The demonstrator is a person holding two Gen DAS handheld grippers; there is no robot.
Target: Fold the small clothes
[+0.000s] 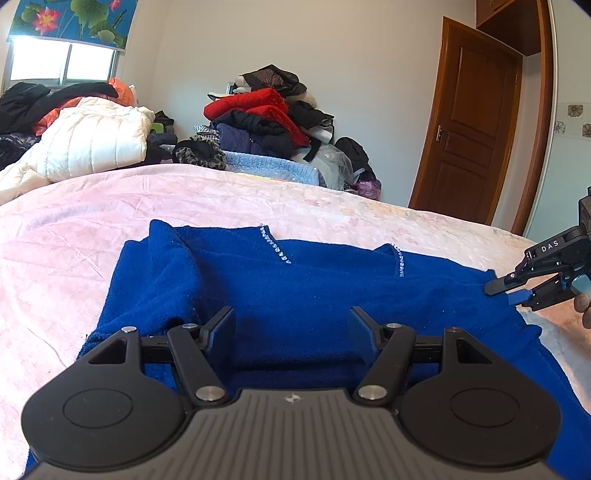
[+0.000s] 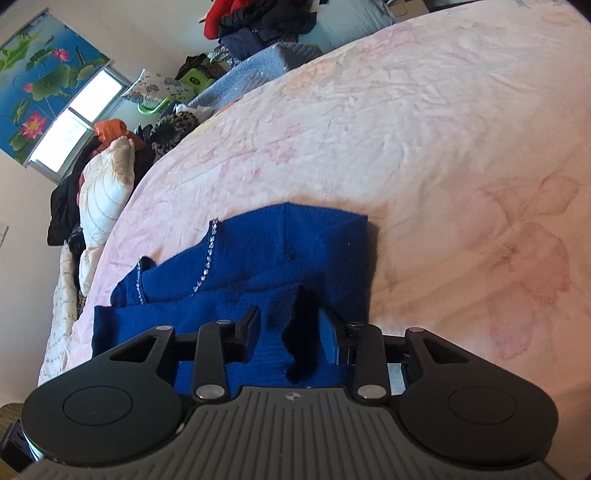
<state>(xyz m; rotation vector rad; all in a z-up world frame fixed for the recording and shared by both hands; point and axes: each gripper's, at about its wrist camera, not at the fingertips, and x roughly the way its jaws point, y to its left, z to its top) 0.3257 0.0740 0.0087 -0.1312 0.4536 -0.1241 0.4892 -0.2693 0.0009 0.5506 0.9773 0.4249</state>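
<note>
Both tongs gape, left tongs [image 1: 291,325] over the blue sweater [image 1: 295,280], right tongs [image 2: 290,332] astride its edge unpinched; sleeves look folded in on the bed [image 2: 406,129], halving probably remains.

Daylight pours through the window [image 1: 61,61] under a lotus-print blind [image 1: 74,20], white walls [image 1: 351,55] all round, brown wooden door [image 1: 469,125] ajar, clothes heap [image 1: 273,114] beyond the pink-blanketed bed [image 1: 229,195].
</note>
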